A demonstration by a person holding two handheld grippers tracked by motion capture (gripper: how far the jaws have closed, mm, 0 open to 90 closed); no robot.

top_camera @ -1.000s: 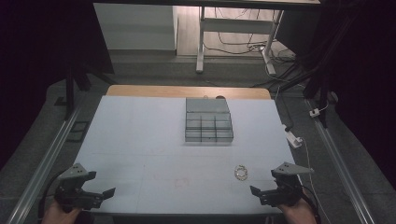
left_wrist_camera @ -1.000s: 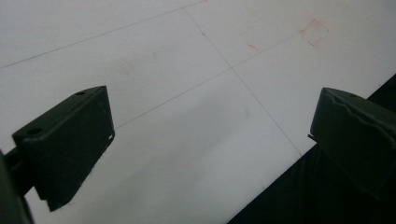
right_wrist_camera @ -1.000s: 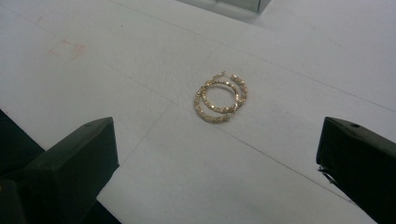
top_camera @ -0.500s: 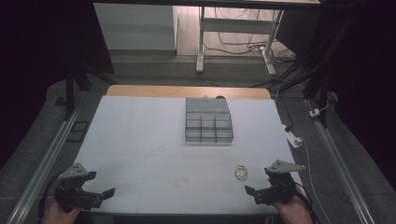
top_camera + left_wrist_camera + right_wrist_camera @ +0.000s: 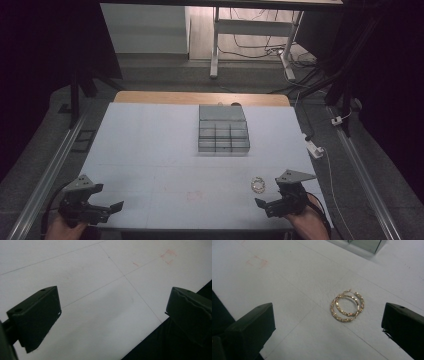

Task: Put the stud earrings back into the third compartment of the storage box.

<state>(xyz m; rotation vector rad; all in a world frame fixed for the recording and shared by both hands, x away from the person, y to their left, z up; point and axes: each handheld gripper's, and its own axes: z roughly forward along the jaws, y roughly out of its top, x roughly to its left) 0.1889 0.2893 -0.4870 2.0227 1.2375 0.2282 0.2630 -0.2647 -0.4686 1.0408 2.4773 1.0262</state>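
Observation:
Two gold hoop earrings [image 5: 347, 307] lie overlapped on the white table, also seen small near the front right [image 5: 258, 184]. My right gripper [image 5: 272, 204] hovers just in front of them, open, with the earrings ahead between its black jaws [image 5: 328, 327]. My left gripper [image 5: 107, 209] stands open at the front left corner, over bare table at its front edge [image 5: 112, 312]. A grey organiser box [image 5: 223, 134] with several small compartments sits at the table's middle back.
A faint red square mark [image 5: 194, 196] is drawn on the table near the front middle. A white power strip [image 5: 314, 147] with a cable lies off the right edge. Metal rails [image 5: 50, 170] run along both sides.
My right gripper has shifted left and slightly forward toward the earrings. The left gripper has stayed in place.

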